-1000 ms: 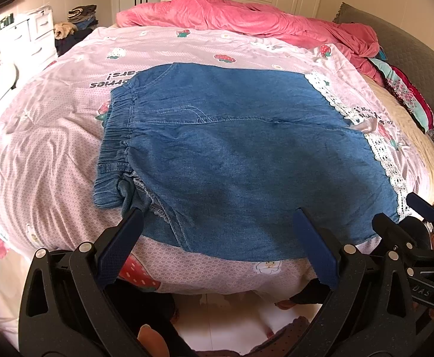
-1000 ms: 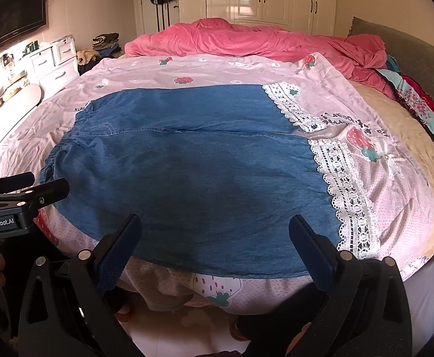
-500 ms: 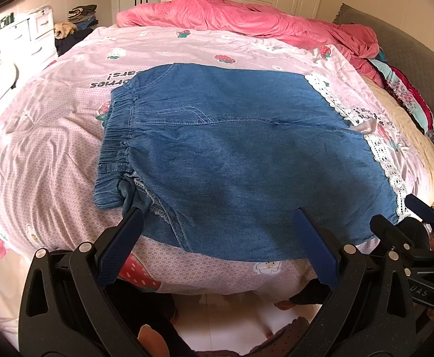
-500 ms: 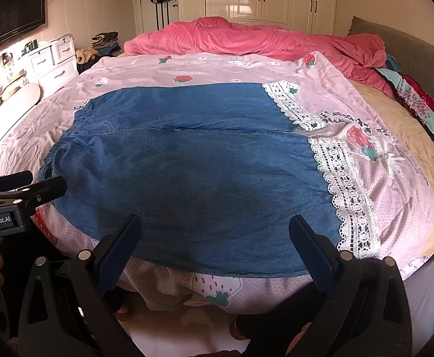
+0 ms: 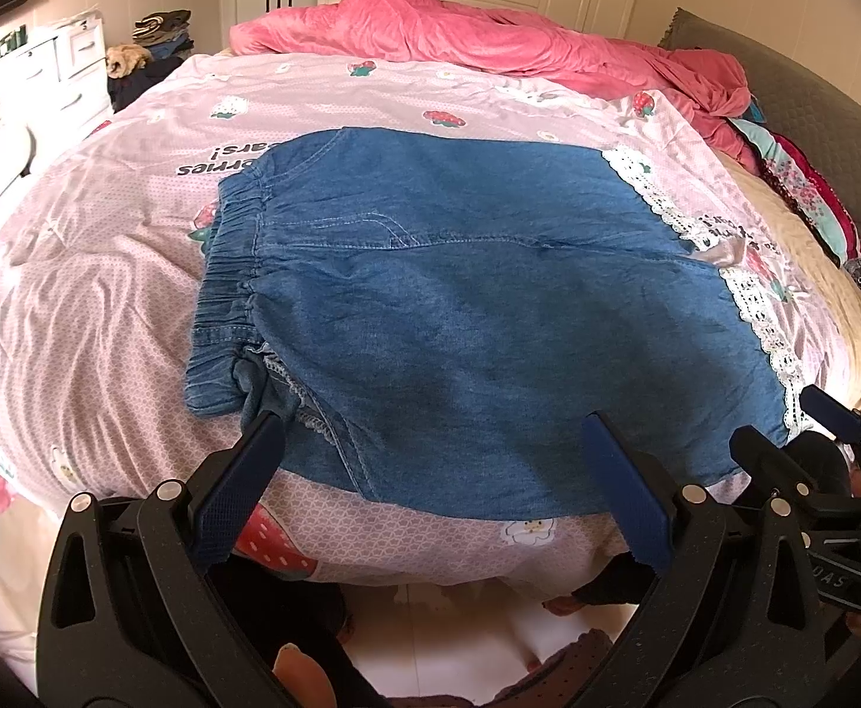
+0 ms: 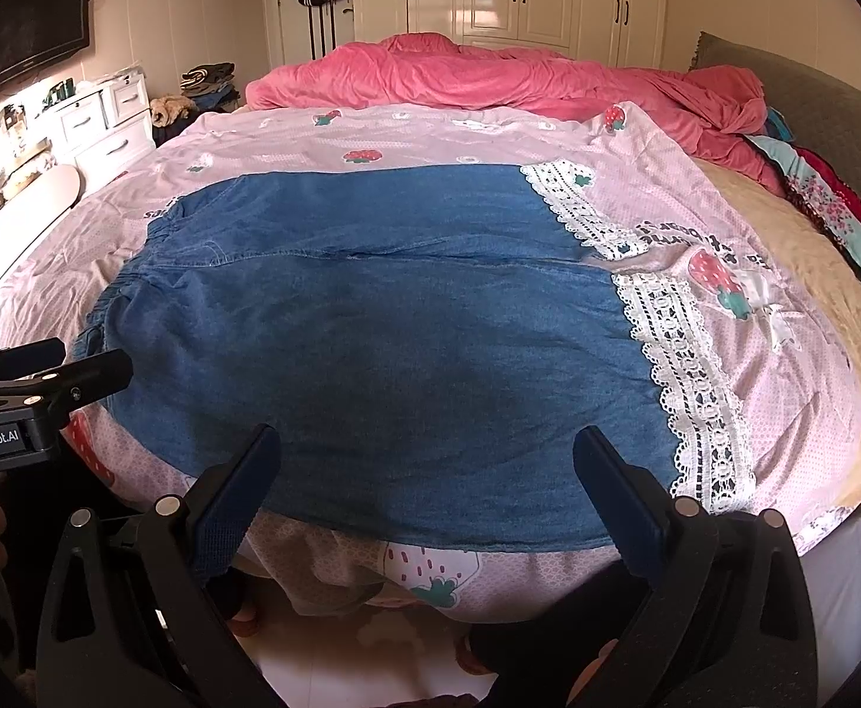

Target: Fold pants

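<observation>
At the bottom of the left view the left claw [image 5: 430,472] stands wide open and empty, its blue pads hanging just off the near edge of the bed [image 5: 76,307]. The right claw [image 6: 427,478], low in its own view, is likewise spread wide and grips nothing.

Just beyond both lie the pants [image 5: 477,307], blue denim spread flat across the middle of the frame, waistband [image 5: 227,271] to the left, lace-trimmed leg ends [image 6: 690,389] to the right. The near waist corner is rumpled and turned over.

The cloth looks soft and light, limp rather than stiff, so it should drape and sag when lifted. The near hem and near waist corner seem the sensible pinch points.

A pink quilt [image 6: 507,76] is heaped at the far end.
</observation>
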